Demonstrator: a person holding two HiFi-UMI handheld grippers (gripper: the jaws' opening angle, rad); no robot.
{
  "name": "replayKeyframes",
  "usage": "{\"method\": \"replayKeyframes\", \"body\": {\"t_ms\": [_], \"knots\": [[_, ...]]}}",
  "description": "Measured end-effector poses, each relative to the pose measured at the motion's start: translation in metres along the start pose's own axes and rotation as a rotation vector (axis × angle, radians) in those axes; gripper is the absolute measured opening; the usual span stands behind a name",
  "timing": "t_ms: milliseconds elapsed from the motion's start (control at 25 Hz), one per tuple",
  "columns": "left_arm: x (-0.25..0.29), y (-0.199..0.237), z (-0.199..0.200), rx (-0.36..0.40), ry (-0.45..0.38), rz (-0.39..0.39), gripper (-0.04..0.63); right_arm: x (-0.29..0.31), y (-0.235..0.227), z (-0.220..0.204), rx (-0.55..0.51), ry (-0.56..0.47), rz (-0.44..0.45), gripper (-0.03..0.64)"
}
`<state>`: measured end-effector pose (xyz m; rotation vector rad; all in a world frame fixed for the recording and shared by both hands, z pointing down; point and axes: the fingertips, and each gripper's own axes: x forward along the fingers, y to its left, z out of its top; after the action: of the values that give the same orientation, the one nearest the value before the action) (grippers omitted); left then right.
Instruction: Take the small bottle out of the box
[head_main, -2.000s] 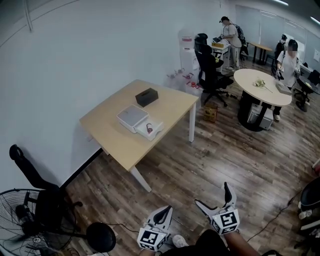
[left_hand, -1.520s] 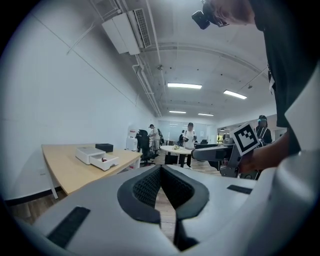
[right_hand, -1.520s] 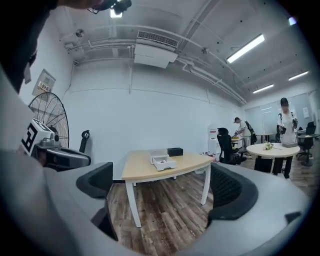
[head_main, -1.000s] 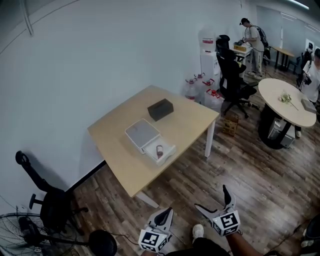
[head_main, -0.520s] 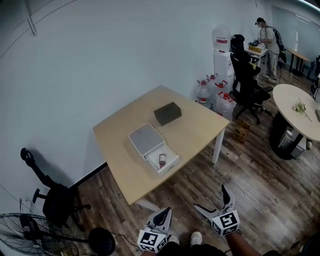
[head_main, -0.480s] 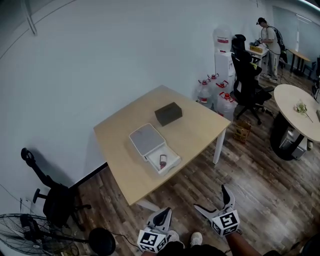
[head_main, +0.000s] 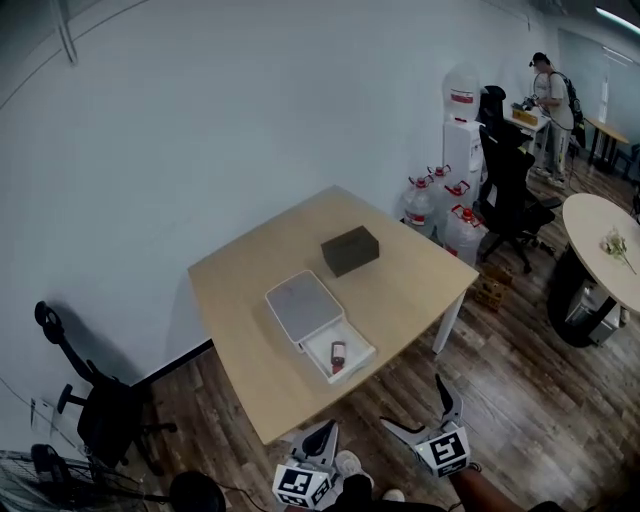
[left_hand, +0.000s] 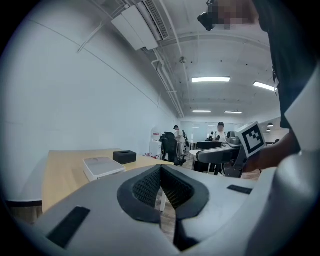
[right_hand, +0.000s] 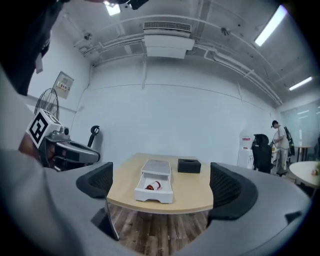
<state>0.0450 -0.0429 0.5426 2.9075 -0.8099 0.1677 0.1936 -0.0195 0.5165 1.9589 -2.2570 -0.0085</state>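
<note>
The left hand-held gripper (head_main: 321, 436) is grey. It has a white cube (head_main: 300, 486) on it with black square marks. The right hand-held gripper (head_main: 414, 407) looks the same, and its own cube (head_main: 444, 452) has a black and white mark too. Each jaw is a thick grey piece with a black pad (right_hand: 229, 190) on the inside, full of tiny bumps. The person wears a light shoe (head_main: 348, 463) and dark clothes (left_hand: 291, 55).
</note>
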Motion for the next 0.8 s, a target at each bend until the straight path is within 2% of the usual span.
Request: {"method": "replayKeyframes", "body": {"t_ms": [200, 400, 800], "knots": [[0.031, 0.048, 0.025, -0.007, -0.040, 0.004, 0.012, 0.065, -0.003, 0.027, 0.011, -0.031, 0.033, 0.589], [0.053, 0.092, 0.040, -0.011, -0.060, 0.005, 0.012, 0.120, -0.005, 0.035, -0.001, -0.035, 0.047, 0.589], [0.071, 0.166, 0.033, -0.018, -0.037, 0.029, 0.012, 0.189, 0.010, 0.050, -0.105, -0.031, 0.083, 0.589]]}}
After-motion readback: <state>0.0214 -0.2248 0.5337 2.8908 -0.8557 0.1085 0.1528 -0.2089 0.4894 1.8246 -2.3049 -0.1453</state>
